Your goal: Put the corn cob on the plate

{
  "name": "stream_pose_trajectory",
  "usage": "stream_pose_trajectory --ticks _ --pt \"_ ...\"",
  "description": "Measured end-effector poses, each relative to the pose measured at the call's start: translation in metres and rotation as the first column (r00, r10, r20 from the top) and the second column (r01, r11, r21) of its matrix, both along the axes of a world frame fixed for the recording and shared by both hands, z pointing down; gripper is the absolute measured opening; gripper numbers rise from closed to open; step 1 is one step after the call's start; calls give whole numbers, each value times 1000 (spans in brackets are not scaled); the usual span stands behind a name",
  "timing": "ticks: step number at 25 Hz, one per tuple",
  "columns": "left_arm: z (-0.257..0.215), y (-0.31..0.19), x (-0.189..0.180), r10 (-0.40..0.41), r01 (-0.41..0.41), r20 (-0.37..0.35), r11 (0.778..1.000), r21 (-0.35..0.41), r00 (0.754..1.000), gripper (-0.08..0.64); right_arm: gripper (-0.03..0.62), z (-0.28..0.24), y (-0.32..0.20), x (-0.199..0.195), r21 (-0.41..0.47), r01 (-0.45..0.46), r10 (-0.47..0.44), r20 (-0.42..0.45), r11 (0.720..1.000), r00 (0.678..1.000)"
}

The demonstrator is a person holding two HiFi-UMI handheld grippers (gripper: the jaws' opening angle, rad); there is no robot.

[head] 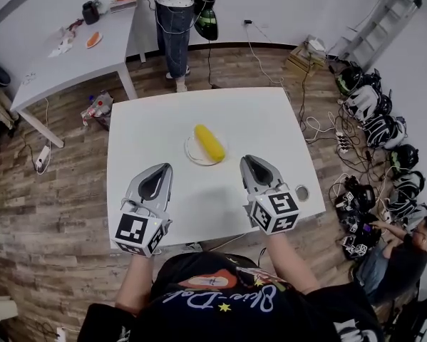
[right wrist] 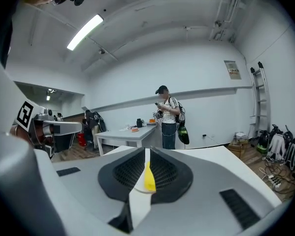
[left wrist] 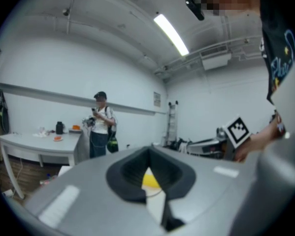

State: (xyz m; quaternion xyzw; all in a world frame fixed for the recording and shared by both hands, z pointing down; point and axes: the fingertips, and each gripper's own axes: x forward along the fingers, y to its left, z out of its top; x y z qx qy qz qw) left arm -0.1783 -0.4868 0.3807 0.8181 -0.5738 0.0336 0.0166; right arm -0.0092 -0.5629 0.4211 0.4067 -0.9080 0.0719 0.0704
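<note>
A: Where is the corn cob (head: 209, 143)?

B: On the small white plate (head: 190, 154), at the middle of the white table (head: 163, 116). It lies slantwise, with one end toward the upper left of the frame.

A: And the claws?

B: Both sit lower in the frame than the plate, apart from it. The left gripper (head: 166, 167) is at the lower left of the cob and the right gripper (head: 247, 159) at its lower right, so the plate lies between their tips and a little beyond. Each has its jaws drawn together with nothing in them. In each gripper view the cob shows only as a yellow sliver through the narrow slit between the pads.

A: Is anything in the way?

B: No, there is only bare tabletop between the claws and the plate. A small round thing (head: 302, 192) sits near the table's right edge, beside the right gripper.

A: And further out?

B: A standing person (head: 175, 20) is at the top centre, next to a second table (head: 70, 59) at the upper left. A ladder (head: 381, 21) leans at the upper right. Helmets and cables (head: 373, 112) crowd the floor on the right, and a seated person (head: 405, 251) is at the lower right.
</note>
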Motion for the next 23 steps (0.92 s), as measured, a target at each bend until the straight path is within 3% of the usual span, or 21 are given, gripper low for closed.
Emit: stream_pose_trajectory --ticks 23 --pt "13 -4 -20 -29 29 -24 999 -30 999 -2 41 3 -8 -19 -8 20 -20 -16 1000 1000"
